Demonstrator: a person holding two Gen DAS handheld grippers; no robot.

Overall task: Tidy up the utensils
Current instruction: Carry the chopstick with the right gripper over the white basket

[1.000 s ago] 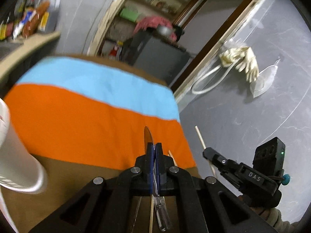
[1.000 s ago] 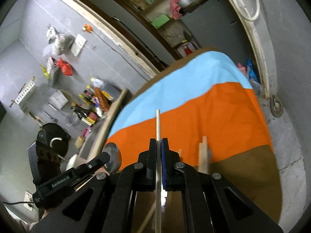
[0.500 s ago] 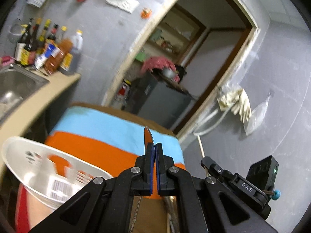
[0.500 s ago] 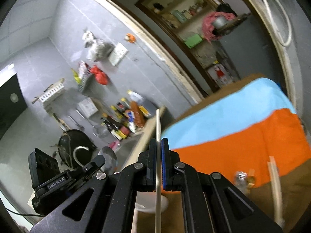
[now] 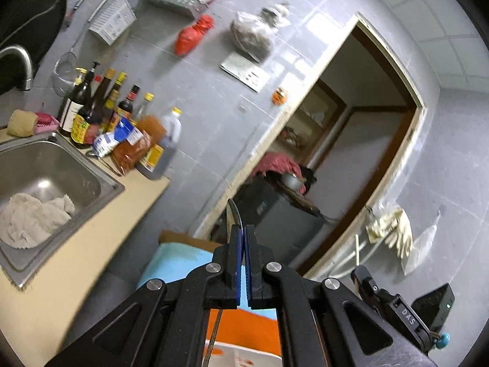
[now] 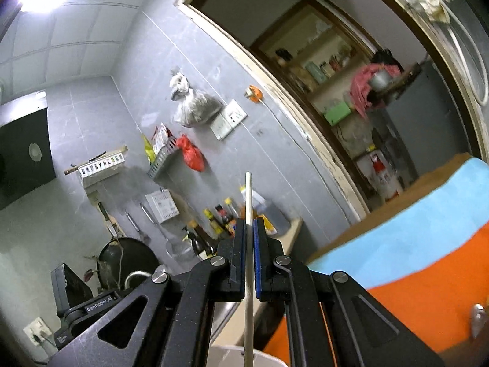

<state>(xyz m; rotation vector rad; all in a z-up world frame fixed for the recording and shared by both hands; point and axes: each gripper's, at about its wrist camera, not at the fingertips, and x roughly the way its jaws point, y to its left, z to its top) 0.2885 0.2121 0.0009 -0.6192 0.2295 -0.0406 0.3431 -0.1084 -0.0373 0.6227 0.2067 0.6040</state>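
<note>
My left gripper (image 5: pixel 243 229) is shut on a metal spoon (image 5: pixel 233 214), whose bowl sticks up edge-on past the pads and whose handle hangs below. My right gripper (image 6: pixel 250 223) is shut on a pale wooden chopstick (image 6: pixel 249 195) that runs straight up between the pads. Both are raised above the striped blue, orange and brown cloth (image 6: pixel 428 214). The rim of a white utensil holder (image 6: pixel 266 357) shows just under the right gripper, and also at the bottom of the left wrist view as a white holder (image 5: pixel 244 356). Another metal utensil (image 6: pixel 478 318) lies on the cloth at the right.
A steel sink (image 5: pixel 76 168) holding a white rag (image 5: pixel 30 217) sits in the tan counter (image 5: pixel 91 244) at the left, with several sauce bottles (image 5: pixel 107 116) behind it. A black wok (image 6: pixel 128 260) and wall racks hang beyond. An open doorway (image 5: pixel 351 153) is ahead.
Both grippers rose and tilted upward with spoon and chopstick still held. The views swung from the cloth to the wall, sink and doorway. The white holder slid to the bottom edge.
</note>
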